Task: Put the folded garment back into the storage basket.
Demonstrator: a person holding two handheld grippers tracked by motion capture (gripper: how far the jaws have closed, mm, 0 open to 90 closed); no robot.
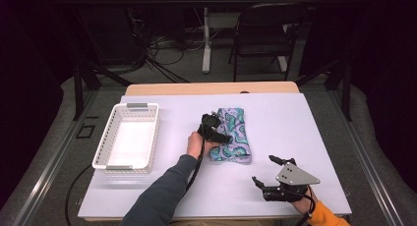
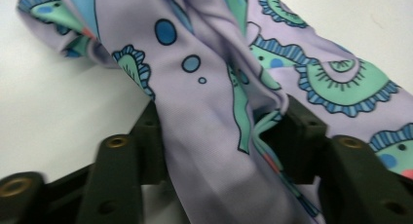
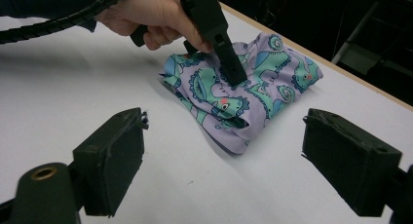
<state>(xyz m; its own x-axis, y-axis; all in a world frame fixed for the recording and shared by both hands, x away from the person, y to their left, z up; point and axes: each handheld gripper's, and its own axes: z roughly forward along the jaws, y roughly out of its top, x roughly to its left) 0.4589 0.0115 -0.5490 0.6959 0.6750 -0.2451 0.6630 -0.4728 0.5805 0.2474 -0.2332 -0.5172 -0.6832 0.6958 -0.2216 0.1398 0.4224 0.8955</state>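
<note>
Pinching a fold of the cloth [image 2: 204, 112] mid-counter [image 1: 295, 137], the left gripper [image 1: 222, 136] has jaws half-closed; right gripper [image 1: 269, 171], at five o'clock, gapes empty. Next: lift toward the basket [image 1: 101, 150] at nine o'clock.

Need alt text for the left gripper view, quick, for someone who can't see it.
The left gripper pinches a raised fold of the lilac patterned cloth between its two black jaws. White table lies behind.

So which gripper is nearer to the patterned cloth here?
Left. The left gripper is down on the patterned cloth, its jaws pinching a raised fold of it. The right gripper sits apart on the table, toward the person from the cloth, jaws open and empty.
</note>
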